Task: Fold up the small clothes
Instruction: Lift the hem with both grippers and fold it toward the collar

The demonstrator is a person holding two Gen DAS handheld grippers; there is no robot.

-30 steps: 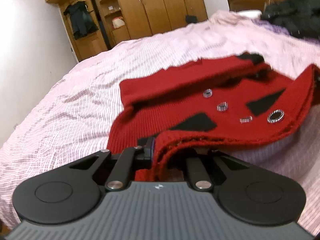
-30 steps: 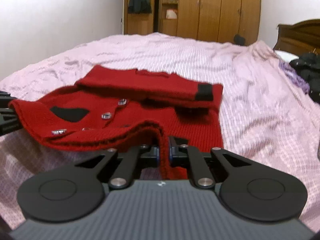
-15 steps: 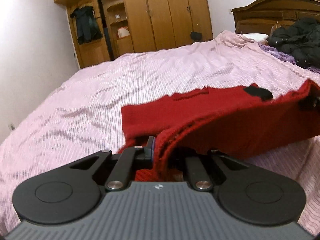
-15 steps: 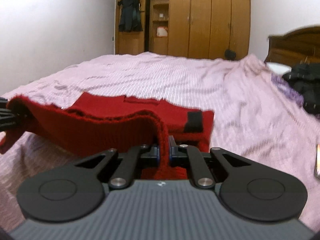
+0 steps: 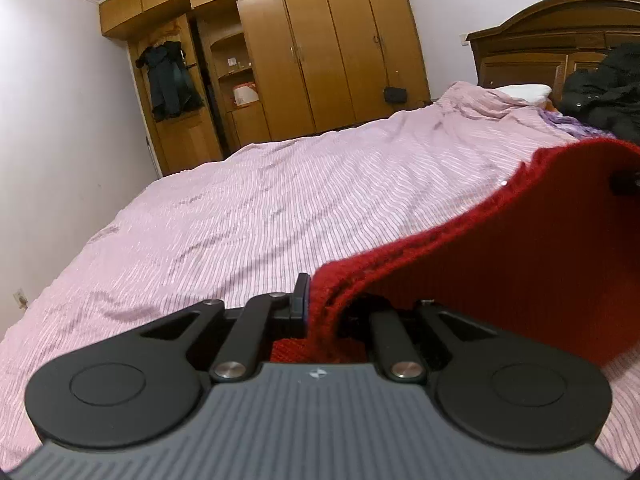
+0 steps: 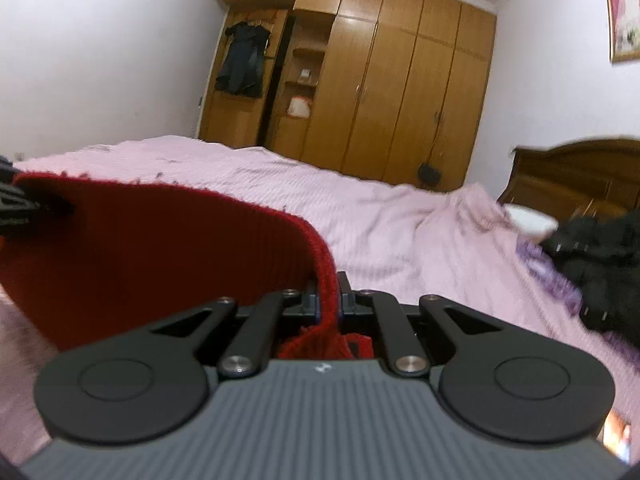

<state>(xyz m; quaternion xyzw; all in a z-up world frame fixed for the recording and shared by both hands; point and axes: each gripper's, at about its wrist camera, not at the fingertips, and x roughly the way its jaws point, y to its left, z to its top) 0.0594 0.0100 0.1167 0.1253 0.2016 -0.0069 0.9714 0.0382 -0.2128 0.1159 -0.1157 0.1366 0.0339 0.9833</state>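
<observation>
The left tool (image 5: pixel 316 312) is clenched on one end of the hem of a red knitted garment (image 5: pixel 520 256), and the right tool (image 6: pixel 328 300) is clenched on the other end, a thin fold of knit pinched between its closed jaws with loose yarn bunched behind them. The garment is lifted off the bed (image 5: pixel 280 208) and hangs as a sagging sheet between the two tools, its long axis running from one tool to the other, so each tool has it on its inner side and neither is nearer. The fold probably turns on carrying that held edge forward, away from the cameras, both ends level. The left wrist view shows the right tool's tip gripping the far corner and a dark heap of clothes (image 5: pixel 604 92) by the headboard; the right wrist view, which is blurred, shows the left tool only as a dark shape at its left margin.
</observation>
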